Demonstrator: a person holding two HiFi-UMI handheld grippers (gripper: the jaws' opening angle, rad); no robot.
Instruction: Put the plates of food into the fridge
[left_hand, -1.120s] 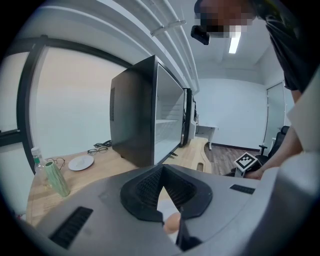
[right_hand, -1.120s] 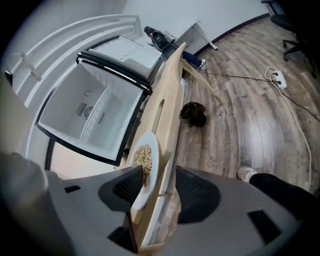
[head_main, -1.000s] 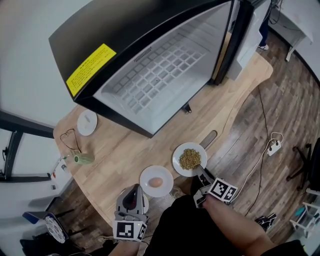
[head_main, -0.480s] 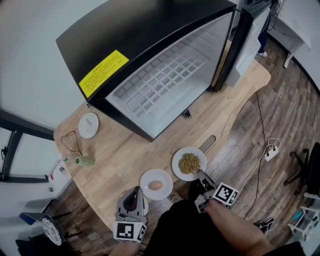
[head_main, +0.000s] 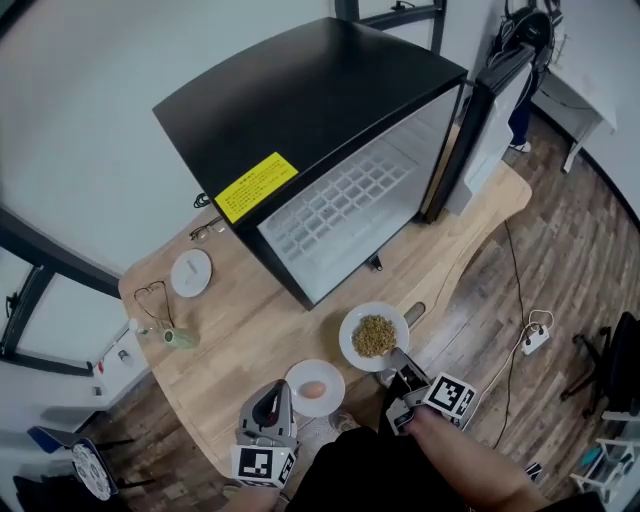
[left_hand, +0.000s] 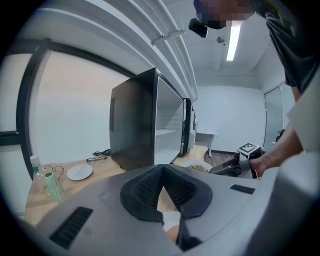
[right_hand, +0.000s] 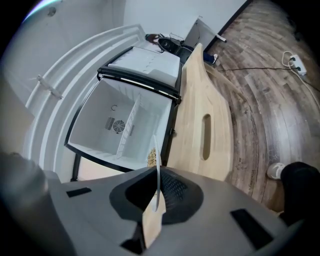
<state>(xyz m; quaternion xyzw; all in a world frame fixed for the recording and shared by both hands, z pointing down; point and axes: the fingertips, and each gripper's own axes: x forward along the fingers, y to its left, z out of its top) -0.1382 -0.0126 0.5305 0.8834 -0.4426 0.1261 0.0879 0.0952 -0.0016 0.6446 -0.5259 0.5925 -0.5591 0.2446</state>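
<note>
A white plate of brown grains lies near the wooden table's front edge. My right gripper is shut on its near rim. In the right gripper view the plate shows edge-on, with the right gripper clamped on it. A second white plate holding an egg lies to its left. My left gripper hovers at that plate's near left edge, shut and holding nothing. In its own view the left gripper's tips meet. The black fridge stands on the table, with its door open to the right and its white inside bare.
A small white dish, glasses and a green bottle lie at the table's left. Another pair of glasses sits by the fridge. A slot is cut in the tabletop beside the grain plate. A power strip lies on the floor.
The right gripper's jaws have closed on the grain plate's rim. The head view has lifted and now takes in the whole fridge. The left gripper has stayed by the egg plate.
</note>
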